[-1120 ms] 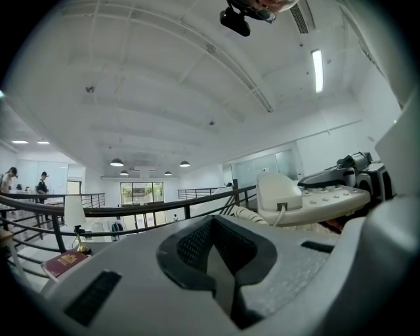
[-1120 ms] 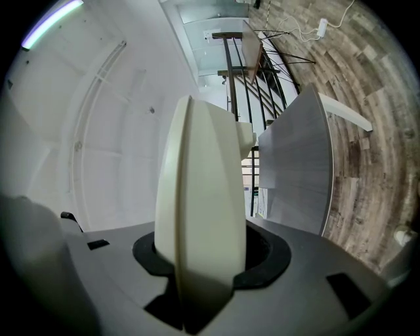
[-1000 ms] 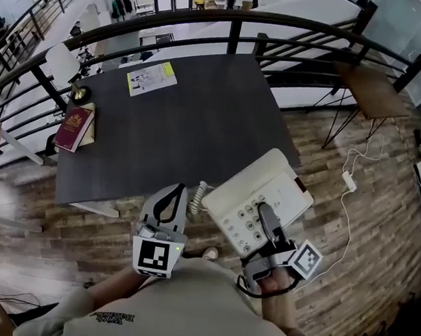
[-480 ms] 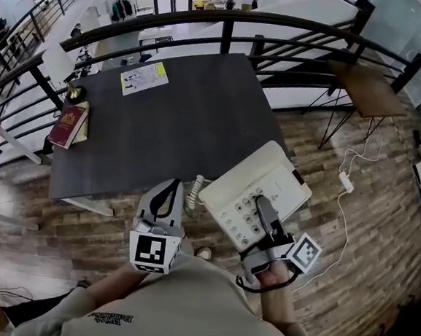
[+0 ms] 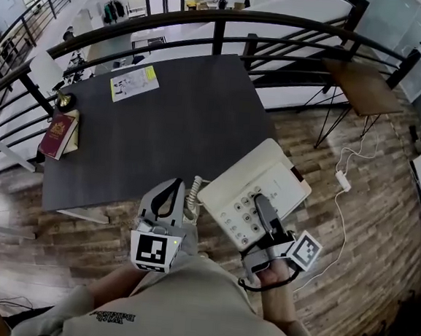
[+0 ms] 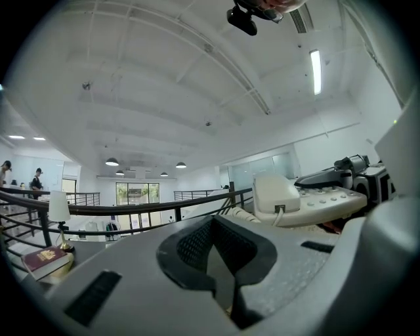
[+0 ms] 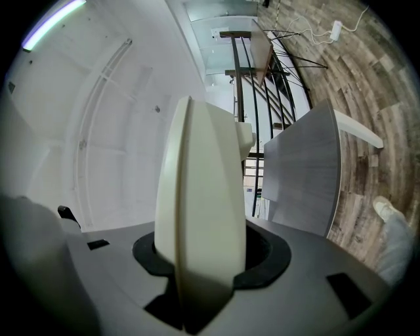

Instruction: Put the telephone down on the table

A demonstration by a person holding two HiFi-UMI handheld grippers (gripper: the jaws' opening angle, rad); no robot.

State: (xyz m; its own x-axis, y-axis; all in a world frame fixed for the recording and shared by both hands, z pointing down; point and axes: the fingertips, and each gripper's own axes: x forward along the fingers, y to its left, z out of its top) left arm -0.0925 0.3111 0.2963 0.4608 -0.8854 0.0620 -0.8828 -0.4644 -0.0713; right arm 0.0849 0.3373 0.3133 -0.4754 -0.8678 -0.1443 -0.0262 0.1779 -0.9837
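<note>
A cream desk telephone [image 5: 256,193] with a keypad hangs in the air off the near right corner of the dark grey table [image 5: 170,123]. My right gripper [image 5: 261,207] is shut on its near edge, one finger lying over the keys. In the right gripper view the telephone [image 7: 200,197] stands edge-on between the jaws of the right gripper [image 7: 203,269]. Its coiled cord [image 5: 193,193] dangles on the left side. My left gripper [image 5: 172,189] is beside the cord, shut and holding nothing. In the left gripper view the left gripper [image 6: 220,262] shows its pads meeting, with the telephone [image 6: 308,200] to the right.
A red book [image 5: 58,132] and a small lamp [image 5: 64,100] sit at the table's left edge, a printed sheet [image 5: 134,82] at its far side. A black railing [image 5: 231,19] runs behind. A wooden side table [image 5: 361,82] and a white floor cable [image 5: 341,181] are on the right.
Both grippers and the telephone have drifted a little closer to the table's near edge. The grip on the telephone is the same and the left gripper stays shut.
</note>
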